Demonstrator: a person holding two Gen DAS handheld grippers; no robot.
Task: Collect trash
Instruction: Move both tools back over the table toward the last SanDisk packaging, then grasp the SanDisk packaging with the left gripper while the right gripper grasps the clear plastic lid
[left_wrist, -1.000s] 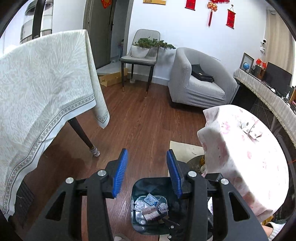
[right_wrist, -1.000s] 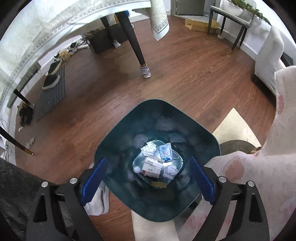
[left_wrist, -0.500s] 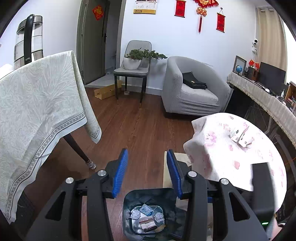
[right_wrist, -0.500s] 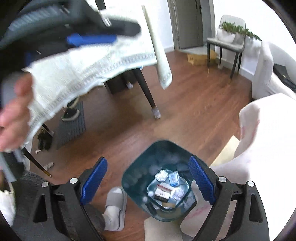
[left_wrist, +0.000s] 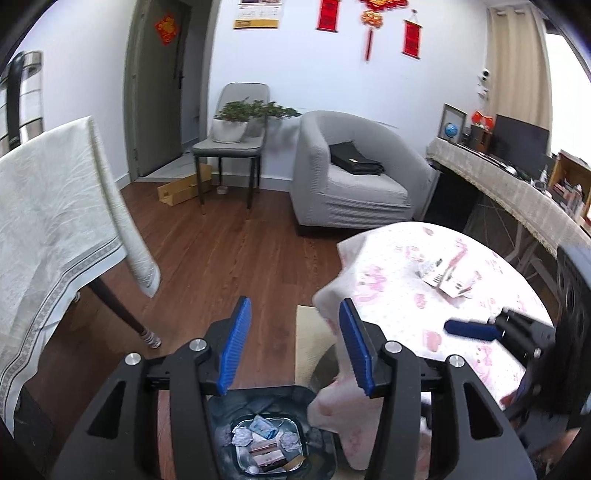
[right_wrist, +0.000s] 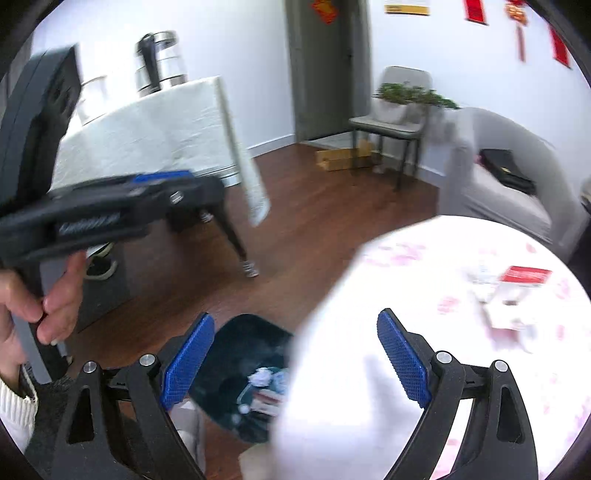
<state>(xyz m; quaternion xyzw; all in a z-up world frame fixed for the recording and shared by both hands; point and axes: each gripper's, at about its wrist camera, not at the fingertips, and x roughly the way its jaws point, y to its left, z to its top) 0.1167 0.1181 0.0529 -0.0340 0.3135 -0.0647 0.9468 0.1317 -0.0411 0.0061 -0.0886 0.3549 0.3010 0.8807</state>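
Note:
A dark bin (left_wrist: 221, 413) on the floor holds crumpled paper and small boxes (left_wrist: 264, 445); it also shows in the right wrist view (right_wrist: 243, 343). Loose packets and paper (left_wrist: 448, 278) lie on the round table with the pink-flowered cloth (left_wrist: 399, 280); in the right wrist view they are blurred (right_wrist: 511, 291). My left gripper (left_wrist: 295, 349) is open and empty, raised above the bin beside the table's edge. My right gripper (right_wrist: 295, 363) is open and empty over the table's near edge. It also shows in the left wrist view (left_wrist: 469, 329).
A table with a white cloth (left_wrist: 48, 221) stands at the left, its leg (left_wrist: 122, 317) near the bin. A grey armchair (left_wrist: 351, 177), a chair with a plant (left_wrist: 232, 144) and a cardboard box (left_wrist: 181, 188) stand at the back. A long sideboard (left_wrist: 517, 192) runs along the right.
Both grippers have risen from over the bin and swung towards the round table. The bin has dropped to the bottom of both views. Both stay open and empty.

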